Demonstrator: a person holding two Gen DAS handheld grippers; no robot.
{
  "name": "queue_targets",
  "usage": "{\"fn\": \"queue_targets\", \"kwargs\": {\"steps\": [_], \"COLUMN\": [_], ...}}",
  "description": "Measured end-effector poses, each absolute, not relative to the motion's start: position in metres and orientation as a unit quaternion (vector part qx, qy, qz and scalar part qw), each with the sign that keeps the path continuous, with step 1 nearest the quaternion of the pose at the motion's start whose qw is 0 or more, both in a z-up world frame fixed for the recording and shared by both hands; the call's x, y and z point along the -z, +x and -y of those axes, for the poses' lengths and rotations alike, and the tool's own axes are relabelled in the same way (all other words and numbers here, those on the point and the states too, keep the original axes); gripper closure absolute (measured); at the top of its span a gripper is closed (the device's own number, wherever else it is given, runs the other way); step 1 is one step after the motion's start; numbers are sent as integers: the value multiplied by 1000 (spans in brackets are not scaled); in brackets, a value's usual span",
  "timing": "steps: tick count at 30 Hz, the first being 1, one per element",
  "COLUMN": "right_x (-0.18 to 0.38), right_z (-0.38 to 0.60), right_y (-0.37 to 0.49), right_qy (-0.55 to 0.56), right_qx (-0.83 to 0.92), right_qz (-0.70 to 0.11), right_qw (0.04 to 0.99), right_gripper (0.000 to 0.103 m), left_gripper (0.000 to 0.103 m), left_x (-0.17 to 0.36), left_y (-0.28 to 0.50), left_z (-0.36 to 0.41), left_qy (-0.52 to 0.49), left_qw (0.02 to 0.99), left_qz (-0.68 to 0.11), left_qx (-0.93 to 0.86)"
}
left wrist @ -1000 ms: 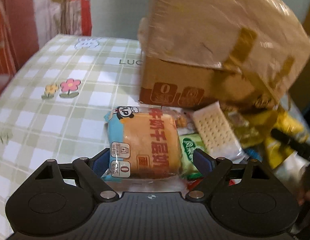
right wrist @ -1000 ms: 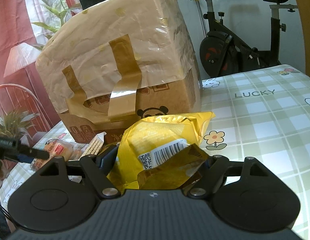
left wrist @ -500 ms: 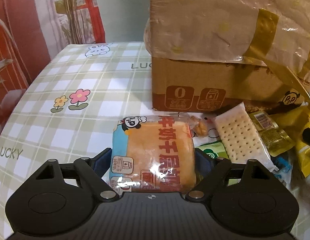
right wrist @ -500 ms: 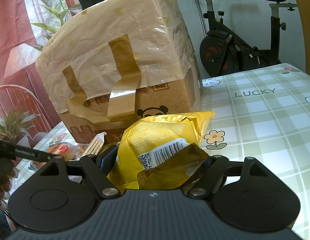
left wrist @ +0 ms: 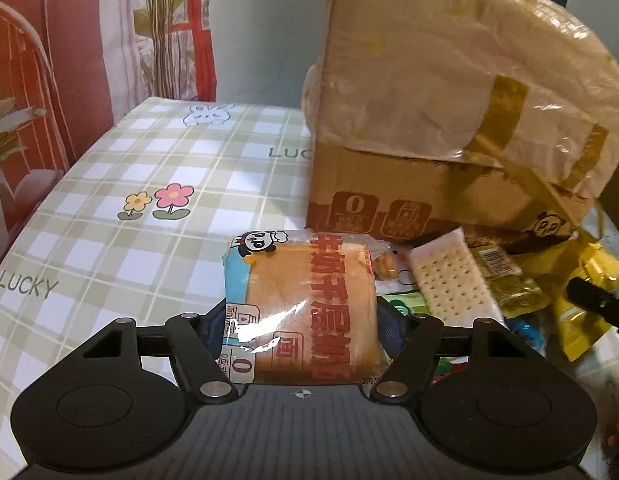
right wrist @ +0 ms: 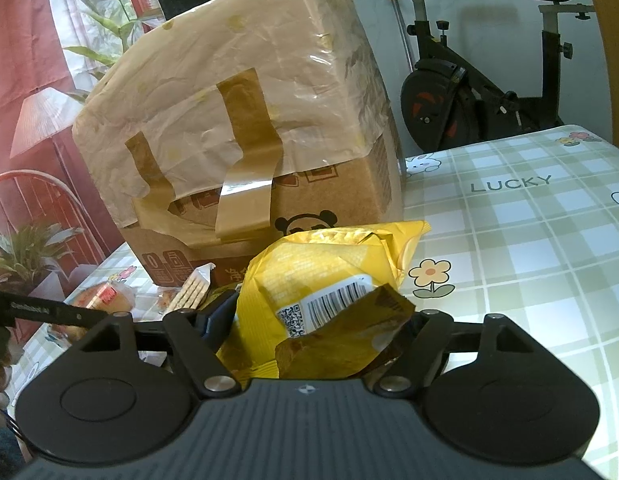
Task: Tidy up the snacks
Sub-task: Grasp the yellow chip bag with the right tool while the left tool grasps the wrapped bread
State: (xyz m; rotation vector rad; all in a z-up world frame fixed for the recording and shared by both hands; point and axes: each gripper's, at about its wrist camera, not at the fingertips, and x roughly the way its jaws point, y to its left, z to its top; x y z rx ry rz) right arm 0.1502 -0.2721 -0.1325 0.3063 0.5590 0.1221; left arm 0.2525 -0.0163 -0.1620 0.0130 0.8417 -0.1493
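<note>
A bread packet (left wrist: 305, 304) with red lettering and a panda logo lies between my left gripper's (left wrist: 301, 320) blue pads. The jaws are closing and the pads touch both of its sides. From the right wrist, the same bread packet (right wrist: 103, 298) shows small at far left, behind the left gripper's black finger (right wrist: 49, 310). My right gripper (right wrist: 321, 316) is closing too, shut on a crumpled yellow snack bag (right wrist: 329, 272) with a barcode. The bag hides the right-hand pad. That yellow bag (left wrist: 589, 280) and a black finger (left wrist: 597, 304) of the right gripper show at the left wrist view's right edge.
A tall cardboard box (left wrist: 449, 120) wrapped in plastic and brown tape stands just behind the snacks. A cracker pack (left wrist: 449, 276), a green packet (left wrist: 405, 306) and an olive packet (left wrist: 505, 280) lie beside the bread. The checked tablecloth (left wrist: 129, 240) stretches left. An exercise bike (right wrist: 469, 92) stands beyond the table.
The left jaws have narrowed onto the bread packet, which now fills the gap, and the view has tilted up. In the right wrist view only the left gripper's finger has shifted.
</note>
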Motion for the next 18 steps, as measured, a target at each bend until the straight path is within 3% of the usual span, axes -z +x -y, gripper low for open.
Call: {"fn": "queue_targets", "kwargs": {"steps": [18], "right_x": [109], "right_z": [264], "right_y": [107], "right_qy": [98], "right_qx": [-41], "right_qz": [-305], "right_qw": [946], "right_gripper": [32], "left_gripper": [30], "left_x": [158], "left_y": [228], "left_z": [11], "left_qy": [-29], "left_qw": [919], "left_qz": [-378], "left_qx": [105]}}
